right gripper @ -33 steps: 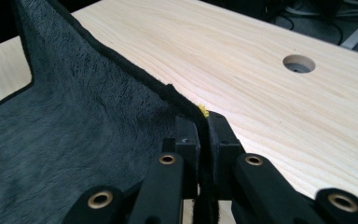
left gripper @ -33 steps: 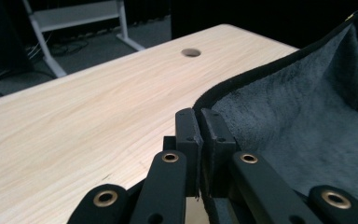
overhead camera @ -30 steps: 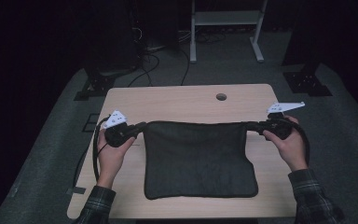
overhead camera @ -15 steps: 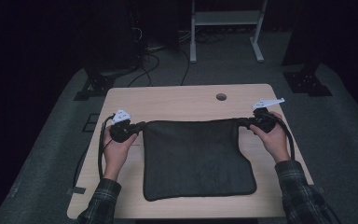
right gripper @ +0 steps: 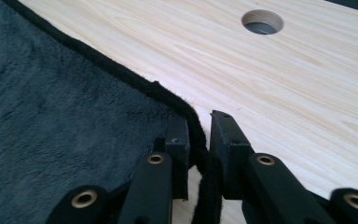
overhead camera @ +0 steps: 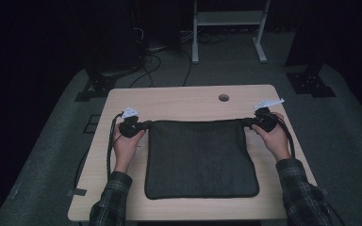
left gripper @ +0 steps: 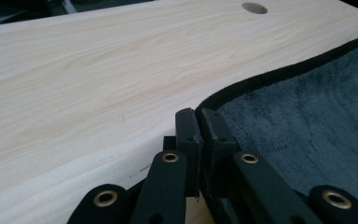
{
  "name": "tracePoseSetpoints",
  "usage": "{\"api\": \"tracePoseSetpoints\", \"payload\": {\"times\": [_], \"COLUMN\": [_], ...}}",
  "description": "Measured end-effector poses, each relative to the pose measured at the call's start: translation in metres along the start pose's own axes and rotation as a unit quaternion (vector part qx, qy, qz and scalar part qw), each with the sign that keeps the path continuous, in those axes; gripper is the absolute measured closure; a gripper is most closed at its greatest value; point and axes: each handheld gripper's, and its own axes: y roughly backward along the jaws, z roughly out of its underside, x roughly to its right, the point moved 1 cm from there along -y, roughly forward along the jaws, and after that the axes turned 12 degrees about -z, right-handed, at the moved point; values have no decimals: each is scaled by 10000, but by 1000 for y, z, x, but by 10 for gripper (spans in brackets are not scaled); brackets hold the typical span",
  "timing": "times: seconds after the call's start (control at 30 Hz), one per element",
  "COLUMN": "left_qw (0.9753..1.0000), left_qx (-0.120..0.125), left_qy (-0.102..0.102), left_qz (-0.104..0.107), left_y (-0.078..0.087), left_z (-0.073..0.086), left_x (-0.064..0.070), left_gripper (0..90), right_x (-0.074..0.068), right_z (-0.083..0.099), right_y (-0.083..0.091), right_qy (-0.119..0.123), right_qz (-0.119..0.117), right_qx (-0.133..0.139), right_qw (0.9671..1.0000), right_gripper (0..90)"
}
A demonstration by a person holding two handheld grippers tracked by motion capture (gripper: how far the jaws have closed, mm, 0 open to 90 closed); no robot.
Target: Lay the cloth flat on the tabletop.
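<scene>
A dark grey plush cloth (overhead camera: pixel 200 160) lies flat on the light wooden table (overhead camera: pixel 179 101), its far edge stretched straight between my two grippers. My left gripper (overhead camera: pixel 146 125) is at the cloth's far left corner. In the left gripper view its jaws (left gripper: pixel 198 116) are pressed tight on the black hem of the cloth (left gripper: pixel 307 116). My right gripper (overhead camera: pixel 247 123) is at the far right corner. In the right gripper view the cloth's (right gripper: pixel 51 116) thick hem runs between the jaws (right gripper: pixel 199 121), which sit a little apart around it.
A round cable hole (overhead camera: pixel 224 98) is in the table just beyond the cloth, also seen as the hole (left gripper: pixel 254 7) and the hole (right gripper: pixel 262 21). Bare wood borders the cloth on every side. Cables trail off the table's left edge (overhead camera: pixel 108 155). Stands and cords lie on the floor behind.
Both hands have moved a little away from the person, and the right one has shifted inward. The cloth's far edge has gone with them and now lies straighter.
</scene>
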Motion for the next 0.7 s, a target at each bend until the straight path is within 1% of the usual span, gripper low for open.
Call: {"api": "tracePoseSetpoints", "payload": {"times": [0.07,0.1,0.13,0.17,0.2,0.23,0.27,0.3,0.33,0.37,0.4,0.5,0.53,0.57,0.63,0.7], "left_qw": [10000,10000,10000,10000,10000,9998,9997,9997,9997,9996,9996,9996,9996,9996,9996,9996], "left_qx": [50,-13,-35,-40,-35,-4,4,-34,-16,-64,-65,-146,-158,-140,-173,-212], "left_qy": [54,26,7,12,7,27,103,145,131,89,128,84,67,115,122,137], "left_qz": [-22,-28,-55,-53,-76,-180,-209,-176,-221,-243,-228,-246,-241,-228,-174,-131], "left_y": [-3,-5,-6,-6,-6,-6,-6,-5,-5,-3,-3,1,3,5,8,12], "left_z": [-1,-1,-2,-2,-3,-4,-5,-6,-7,-8,-8,-7,-6,-5,-3,-1], "left_x": [0,-1,-1,0,0,0,-1,-2,-3,-5,-5,-6,-7,-6,-7,-6], "left_gripper": [854,850,848,845,831,783,677,614,582,543,519,443,436,419,403,390], "right_x": [2,4,5,6,7,8,9,10,11,12,13,18,19,20,20,20], "right_z": [1,1,1,2,2,2,3,3,4,5,6,9,10,10,12,13], "right_y": [-1,-1,-1,-2,-1,-1,0,0,1,3,5,13,16,19,22,24], "right_qy": [8,26,12,22,9,-13,-70,-121,-188,-197,-248,-304,-329,-360,-440,-390], "right_qz": [112,202,278,355,358,309,236,135,81,75,56,52,59,34,8,2], "right_qx": [-3,8,32,59,93,135,160,193,197,204,192,246,275,309,298,222], "right_qw": [9999,9998,9996,9993,9993,9994,9996,9996,9996,9996,9995,9992,9991,9989,9986,9990], "right_gripper": [700,669,630,610,583,560,532,515,499,484,467,396,384,354,346,329]}}
